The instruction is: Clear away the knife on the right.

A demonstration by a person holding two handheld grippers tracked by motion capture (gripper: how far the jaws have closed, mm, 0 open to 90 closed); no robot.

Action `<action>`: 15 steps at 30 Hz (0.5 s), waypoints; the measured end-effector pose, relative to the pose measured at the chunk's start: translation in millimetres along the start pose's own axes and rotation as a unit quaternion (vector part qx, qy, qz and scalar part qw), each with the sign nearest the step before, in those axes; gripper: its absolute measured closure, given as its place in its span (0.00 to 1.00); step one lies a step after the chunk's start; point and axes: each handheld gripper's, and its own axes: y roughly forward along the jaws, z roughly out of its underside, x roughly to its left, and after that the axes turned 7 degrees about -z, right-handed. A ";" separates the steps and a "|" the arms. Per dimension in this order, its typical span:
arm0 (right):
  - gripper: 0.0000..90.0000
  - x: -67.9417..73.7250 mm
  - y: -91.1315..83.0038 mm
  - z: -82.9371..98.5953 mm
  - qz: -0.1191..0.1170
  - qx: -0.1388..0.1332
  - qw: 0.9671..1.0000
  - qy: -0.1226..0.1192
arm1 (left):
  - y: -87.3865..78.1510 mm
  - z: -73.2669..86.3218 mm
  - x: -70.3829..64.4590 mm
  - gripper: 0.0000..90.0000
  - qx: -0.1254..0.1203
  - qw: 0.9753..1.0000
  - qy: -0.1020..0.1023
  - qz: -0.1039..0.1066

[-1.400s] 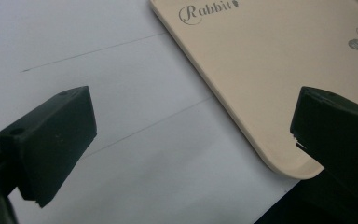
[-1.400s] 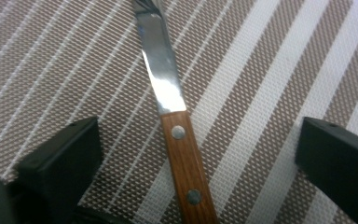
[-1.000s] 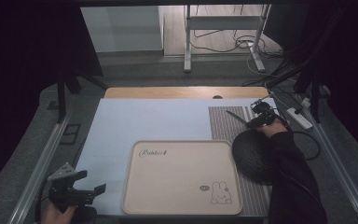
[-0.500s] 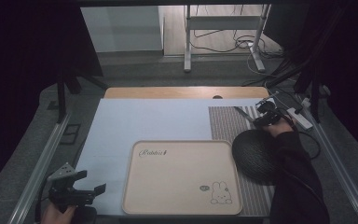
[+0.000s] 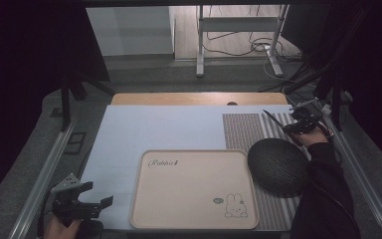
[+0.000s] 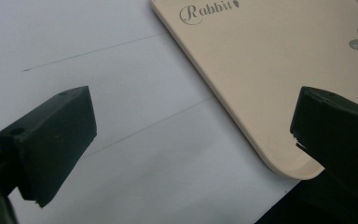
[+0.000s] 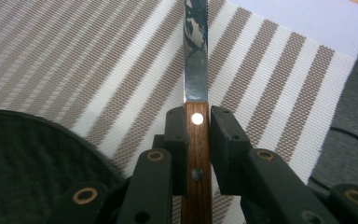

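My right gripper [image 5: 294,124] is over the striped placemat [image 5: 243,130] at the far right, shut on the wooden handle of a knife [image 5: 273,118]. In the right gripper view the steel blade of the knife [image 7: 196,60] points ahead from the right gripper [image 7: 197,126], above the striped placemat [image 7: 98,60]. My left gripper [image 5: 97,194] hovers at the near left corner, open with nothing in it. In the left gripper view the left gripper [image 6: 191,140] has its jaws wide apart over the white sheet, beside a corner of the beige tray [image 6: 270,70].
The beige tray [image 5: 194,186], printed with "Rabbit" and a rabbit drawing, lies at the front centre. A dark round woven pad [image 5: 278,164] rests on the striped placemat just near my right hand; its edge [image 7: 28,158] shows below the knife. Metal rails flank the table.
My right gripper has carried the knife to the right, towards the table's far right corner. The left gripper has stayed where it was.
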 end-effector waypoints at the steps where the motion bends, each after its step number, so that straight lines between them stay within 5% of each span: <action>1: 0.86 2.0 -1.6 -0.5 -0.004 -0.002 1.000 0.000 | 0.1 -0.1 0.0 0.00 0.000 1.000 0.000 0.000; 15: 0.86 41.0 -2.3 -2.5 -0.033 -0.008 0.999 -0.008 | -0.1 0.0 -0.4 0.00 -0.001 1.000 0.002 0.000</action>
